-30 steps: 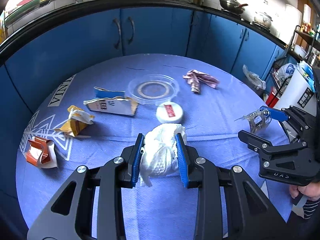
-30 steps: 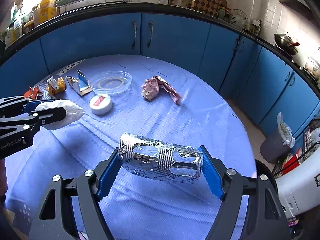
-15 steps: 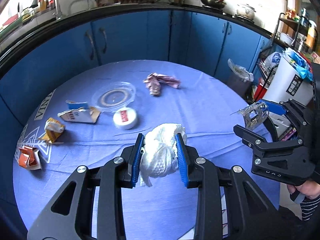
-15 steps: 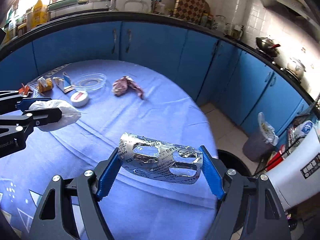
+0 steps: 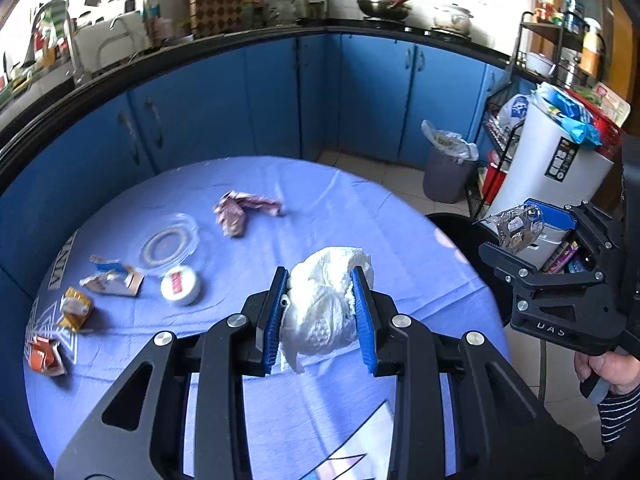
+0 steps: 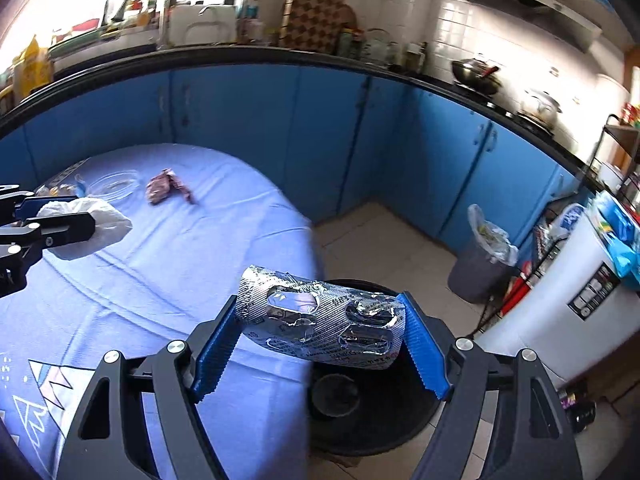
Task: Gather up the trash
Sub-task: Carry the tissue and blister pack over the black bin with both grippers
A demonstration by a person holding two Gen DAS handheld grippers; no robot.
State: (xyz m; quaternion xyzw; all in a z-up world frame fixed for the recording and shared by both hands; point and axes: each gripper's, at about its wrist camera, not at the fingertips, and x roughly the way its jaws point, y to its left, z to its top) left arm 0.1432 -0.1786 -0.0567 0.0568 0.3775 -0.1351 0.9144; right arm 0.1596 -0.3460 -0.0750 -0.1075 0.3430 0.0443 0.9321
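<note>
My left gripper (image 5: 320, 280) is shut on a crumpled white tissue (image 5: 324, 308), held above the blue tablecloth (image 5: 360, 208). My right gripper (image 6: 320, 312) is shut on a silver blister pack (image 6: 320, 320), pinched end to end, and it hangs over the table's right edge above a black bin (image 6: 360, 420) on the floor. Loose trash lies on the cloth: a pink crumpled wrapper (image 5: 244, 212), a clear plastic lid (image 5: 168, 244), a white round cap (image 5: 181, 285), a torn carton (image 5: 112, 280), a yellow wrapper (image 5: 76, 310) and an orange one (image 5: 44, 356).
Beyond the table, a grey bin with a bag liner (image 5: 448, 168) stands by the blue cabinets (image 5: 240, 112). A tall white bin (image 5: 552, 168) and a wire rack (image 5: 560, 48) stand at the right. A hand in a striped sleeve (image 5: 608, 372) holds the right gripper.
Both grippers have swung right across the table, each keeping its grip. The table's right edge and the black bin have come into view under the right gripper.
</note>
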